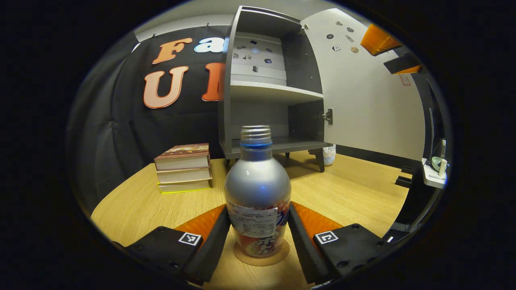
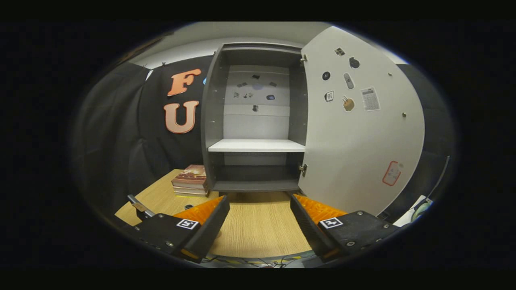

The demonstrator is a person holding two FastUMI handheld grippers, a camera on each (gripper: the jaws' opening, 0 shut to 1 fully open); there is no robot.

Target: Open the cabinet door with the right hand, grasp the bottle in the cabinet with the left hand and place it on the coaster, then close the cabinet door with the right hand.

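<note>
Two fingers of the left gripper [image 1: 259, 231] flank the bottle [image 1: 258, 193], which stands upright on the coaster [image 1: 278, 256] on the tabletop [image 1: 346, 193]. Both fingers lie against or just beside the bottle's lower sides; firm contact cannot be confirmed. The cabinet [image 1: 266, 92] stands behind the bottle with its door [image 1: 371, 96] swung open to the right, and its shelves hold nothing. A stack of books [image 1: 183, 167] rests on the tabletop left of the cabinet. In the right gripper view, the right gripper [image 2: 260, 223] faces the open cabinet [image 2: 256, 121], fingers spread apart and holding nothing, above the tabletop [image 2: 258, 229]. The door [image 2: 358, 129] stands just right of the right finger.
</note>
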